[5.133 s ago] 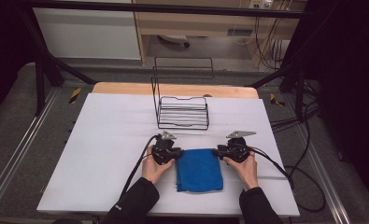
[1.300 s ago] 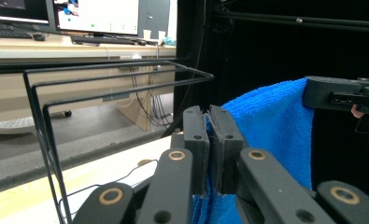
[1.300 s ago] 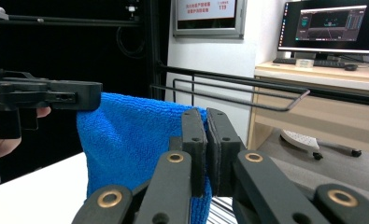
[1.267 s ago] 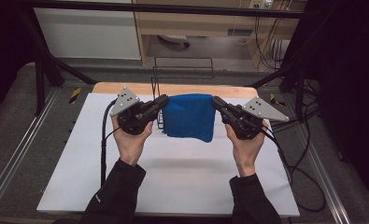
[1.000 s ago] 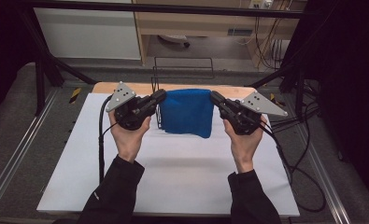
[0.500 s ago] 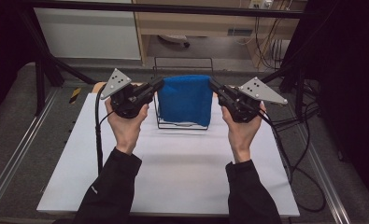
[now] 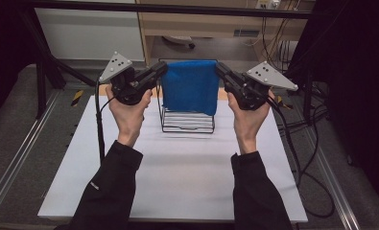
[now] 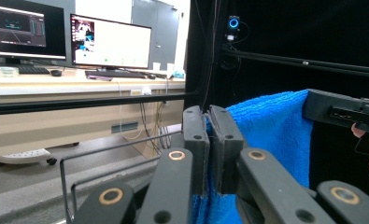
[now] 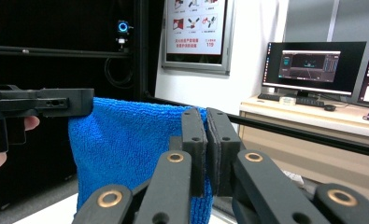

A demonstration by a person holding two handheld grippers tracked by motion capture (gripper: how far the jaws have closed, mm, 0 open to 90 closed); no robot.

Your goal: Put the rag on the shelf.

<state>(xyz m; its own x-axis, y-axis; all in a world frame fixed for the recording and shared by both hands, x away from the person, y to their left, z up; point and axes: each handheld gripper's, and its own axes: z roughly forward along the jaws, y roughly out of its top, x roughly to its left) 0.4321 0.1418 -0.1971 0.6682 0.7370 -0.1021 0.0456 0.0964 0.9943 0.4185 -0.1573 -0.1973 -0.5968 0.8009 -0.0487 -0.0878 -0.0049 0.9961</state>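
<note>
Right now each hand-held gripper, left (image 7: pixel 162 72) and right (image 7: pixel 220 72), is clenched on a top corner of the blue towel (image 7: pixel 189 85), which hangs stretched above the wire rack (image 7: pixel 187 122) on the tabletop (image 7: pixel 187 172). Keep the top edge taut and level, then lower it squarely over the rack's upright bar.

I am working in a robotics or recording lab. Beyond my fingers (image 8: pixel 209 135) stand computer monitors (image 8: pixel 109 42) on a long desk (image 8: pixel 79 86), with a keyboard (image 8: pixel 114 73) in front of them. A black metal frame (image 7: pixel 216 9) boxes in my white worktop (image 7: pixel 177 177), dark curtains hang at its sides, and a small camera with a blue ring light (image 9: pixel 122 27) is clamped to a bar ahead of my fingers. An instruction poster (image 9: pixel 196 28) hangs on the wall, and cables (image 7: pixel 302 158) trail over the grey floor (image 7: pixel 14 139).
</note>
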